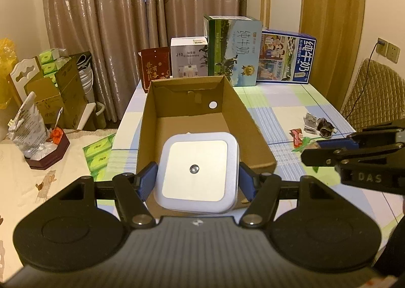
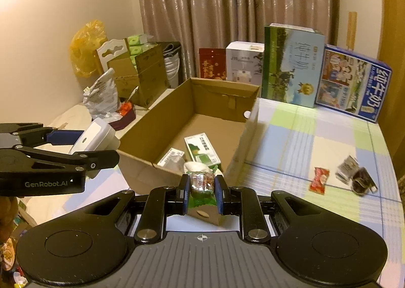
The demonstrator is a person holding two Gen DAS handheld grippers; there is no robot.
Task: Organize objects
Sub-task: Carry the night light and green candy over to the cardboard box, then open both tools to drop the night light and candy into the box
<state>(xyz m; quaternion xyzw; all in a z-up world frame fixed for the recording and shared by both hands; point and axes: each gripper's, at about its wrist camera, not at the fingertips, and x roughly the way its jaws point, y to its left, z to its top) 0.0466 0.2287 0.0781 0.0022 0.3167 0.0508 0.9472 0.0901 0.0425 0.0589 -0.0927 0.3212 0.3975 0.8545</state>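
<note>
White square device hides the cardboard box floor; dark crumpled item too blurred to identify

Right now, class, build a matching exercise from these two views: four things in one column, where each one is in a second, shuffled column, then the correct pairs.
Column 1
1. white square night light
2. green-and-silver snack packet
3. green-and-white carton
4. red candy wrapper

Column 2
A. lying on the checked tablecloth, right of the cardboard box
B. clamped in the left tongs
C. lying on the floor of the cardboard box
D. clamped in the right tongs

Pairs: 1-B, 2-D, 3-C, 4-A
</note>
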